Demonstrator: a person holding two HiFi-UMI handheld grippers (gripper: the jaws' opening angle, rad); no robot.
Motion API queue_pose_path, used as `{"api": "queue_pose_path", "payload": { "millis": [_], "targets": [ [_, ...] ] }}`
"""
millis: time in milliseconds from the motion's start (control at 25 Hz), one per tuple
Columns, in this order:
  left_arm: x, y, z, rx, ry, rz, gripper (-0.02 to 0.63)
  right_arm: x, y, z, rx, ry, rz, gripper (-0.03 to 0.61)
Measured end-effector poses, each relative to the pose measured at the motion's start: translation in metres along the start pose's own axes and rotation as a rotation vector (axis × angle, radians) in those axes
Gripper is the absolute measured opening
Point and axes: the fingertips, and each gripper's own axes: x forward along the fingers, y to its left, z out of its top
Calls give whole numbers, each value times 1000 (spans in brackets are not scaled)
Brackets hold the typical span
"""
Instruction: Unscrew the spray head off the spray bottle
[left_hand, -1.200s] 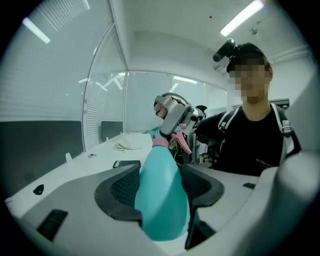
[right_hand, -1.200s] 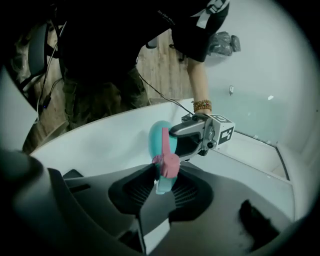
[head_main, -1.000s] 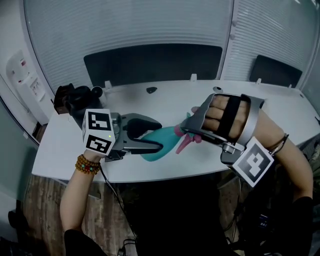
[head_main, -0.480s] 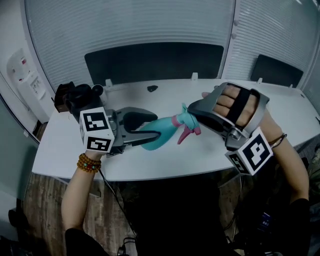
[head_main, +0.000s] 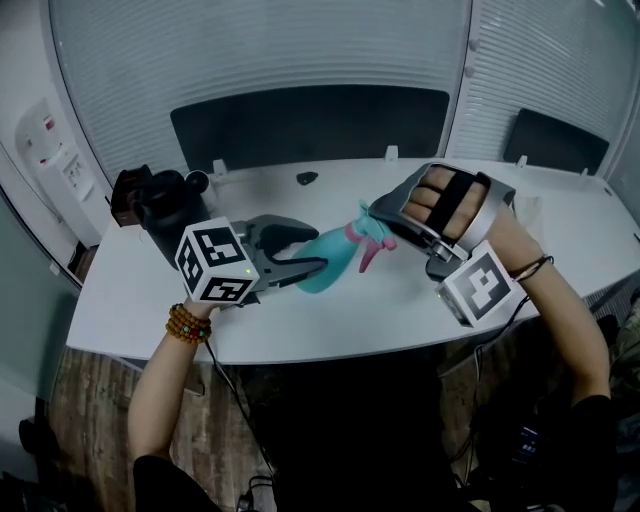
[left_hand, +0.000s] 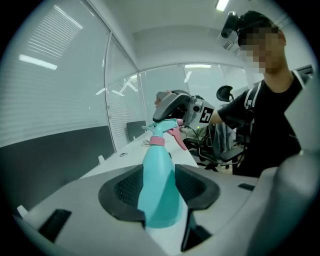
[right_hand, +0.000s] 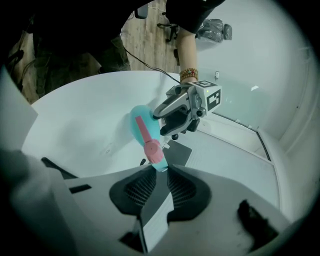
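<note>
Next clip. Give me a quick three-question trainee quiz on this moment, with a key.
1. True or false: the spray bottle stands upright on the table.
2. Which gripper has the bottle's teal body between its jaws? A) left gripper B) right gripper C) neither
3. Fill in: the trigger on the spray head is ____ in colour.

Key
1. False: it lies tilted over, held between the two grippers.
2. A. The left gripper clamps the body. The right gripper's jaws close on the tip of the spray head. Both pairs of jaws have just been closing.
3. Pink.
</note>
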Motion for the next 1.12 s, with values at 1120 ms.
{"api": "queue_pose_path", "payload": {
  "millis": [1120],
  "targets": [
    [7,50,-29,502,401,407,403,-19,-3,-61,529,12,-50,74]
  ]
}}
